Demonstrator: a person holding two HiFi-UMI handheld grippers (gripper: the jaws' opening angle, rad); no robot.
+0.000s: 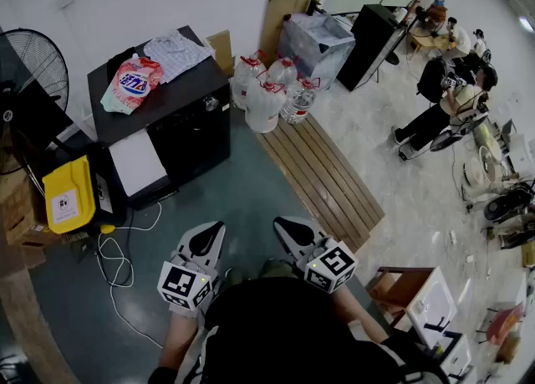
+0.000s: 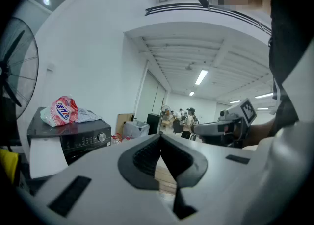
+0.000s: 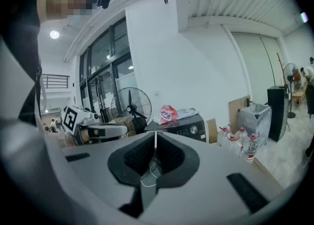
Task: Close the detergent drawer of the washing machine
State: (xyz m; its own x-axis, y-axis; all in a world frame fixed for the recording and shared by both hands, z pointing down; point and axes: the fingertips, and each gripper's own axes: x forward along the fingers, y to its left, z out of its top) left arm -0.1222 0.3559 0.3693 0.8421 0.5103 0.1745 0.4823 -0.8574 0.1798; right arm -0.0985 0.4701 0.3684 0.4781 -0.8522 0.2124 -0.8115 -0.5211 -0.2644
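Noted washing machine point(image 1: 180, 127) at left, well apart from me; detergent drawer point(image 1: 138, 161), as I judged white slab jutting from its front, stood open. My left gripper point(image 1: 214, 230) closed, empty; right gripper point(image 1: 282, 225) likewise. Risk: off-centre push from pinched tips could skew drawer and jam it.

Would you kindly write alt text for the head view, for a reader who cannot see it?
The left gripper and right gripper, both shut and empty, are held well short of a black washing machine with a detergent bag on top.
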